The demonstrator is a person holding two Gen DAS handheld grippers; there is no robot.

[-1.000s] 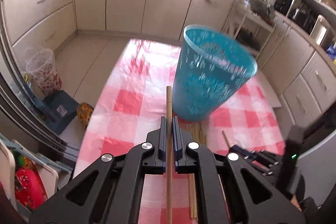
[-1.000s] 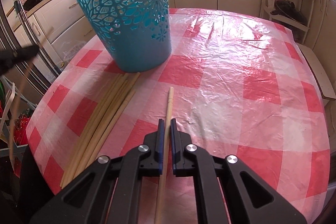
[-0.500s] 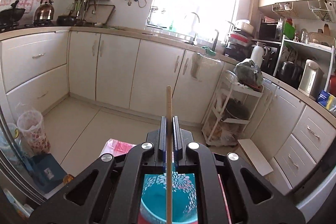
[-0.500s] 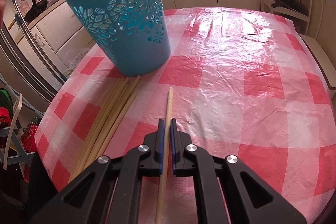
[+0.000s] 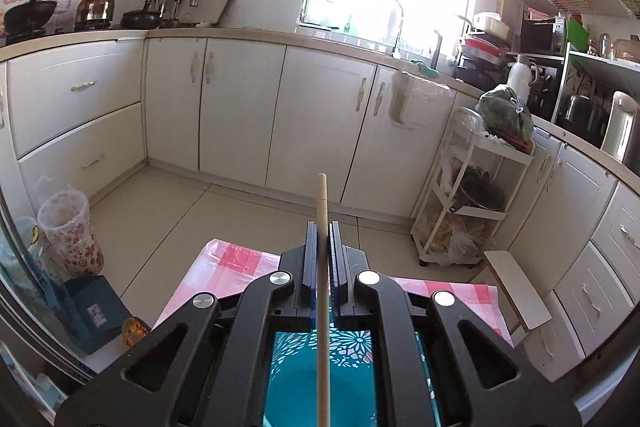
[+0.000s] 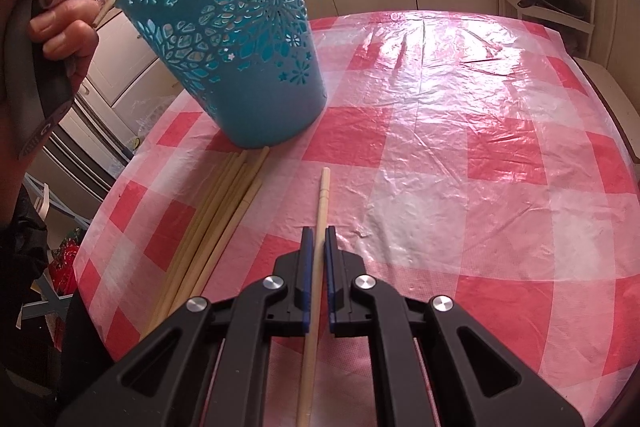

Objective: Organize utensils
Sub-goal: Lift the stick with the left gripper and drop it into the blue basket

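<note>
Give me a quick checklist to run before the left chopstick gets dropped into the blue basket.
1. Left gripper shut on its chopstick: ok.
2. Blue basket upright on the table: ok.
3. Basket mouth below the left gripper, seen from the left wrist: ok.
4. Chopstick's lower end over the opening: cannot tell.
5. Right gripper shut on its own chopstick, clear of the basket: ok.
6. Loose chopsticks beside the basket, not blocking: ok.

The left tongs (image 5: 321, 239) are clamped on a chopstick (image 5: 322, 267), raised above the blue basket (image 6: 236, 39), with the left hand (image 6: 60, 23) gripping the handle beside its rim. The right tongs (image 6: 316, 247) pinch another chopstick (image 6: 318, 227), tilted downward on the near side of the basket.
</note>
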